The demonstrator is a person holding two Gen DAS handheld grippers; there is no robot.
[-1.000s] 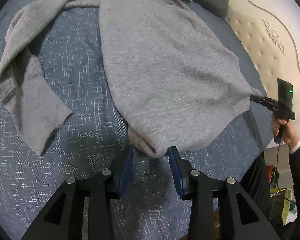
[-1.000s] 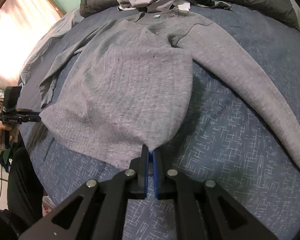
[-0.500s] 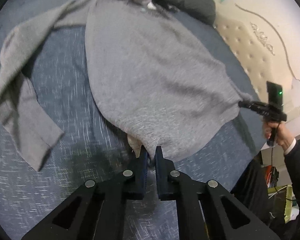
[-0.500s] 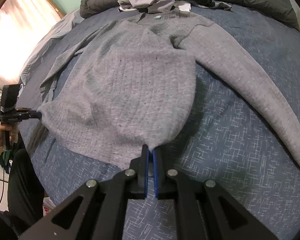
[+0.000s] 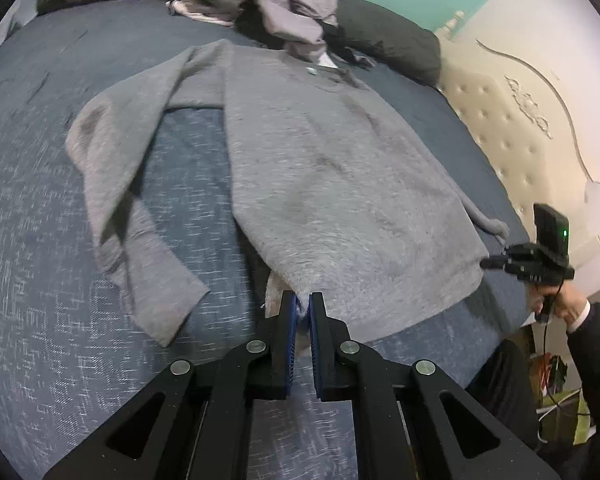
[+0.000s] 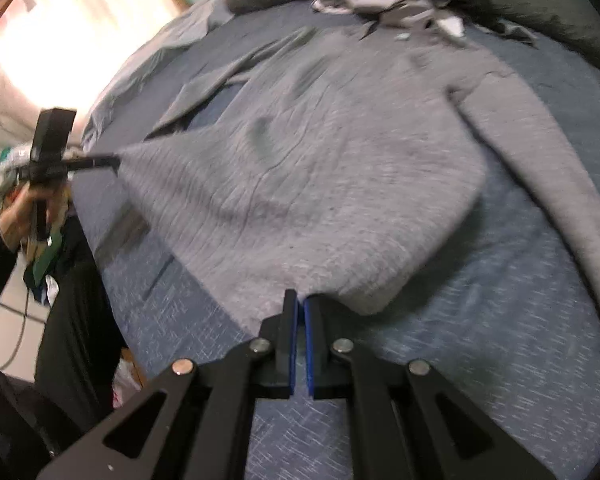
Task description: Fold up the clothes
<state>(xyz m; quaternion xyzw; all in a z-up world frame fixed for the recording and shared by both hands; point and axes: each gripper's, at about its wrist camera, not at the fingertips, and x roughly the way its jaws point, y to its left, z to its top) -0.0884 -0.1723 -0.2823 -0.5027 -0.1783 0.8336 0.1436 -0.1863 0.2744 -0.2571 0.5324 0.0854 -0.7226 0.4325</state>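
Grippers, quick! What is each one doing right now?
Left gripper: closed, pinching one hem corner of the grey sweater.
Right gripper: closed, pinching the other hem corner.

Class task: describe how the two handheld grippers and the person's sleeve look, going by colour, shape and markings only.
Both the left gripper and right gripper are black angular frames with silver rivets and blue-lined fingers. A green light glows on the right gripper's black box. The sleeve is dark over a white cuff.

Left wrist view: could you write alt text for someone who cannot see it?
A black claw pinches the bottom hem of a grey sweater spread on a blue bed. A second claw, held by a hand, grips the hem's other corner; a clothes pile lies beyond.
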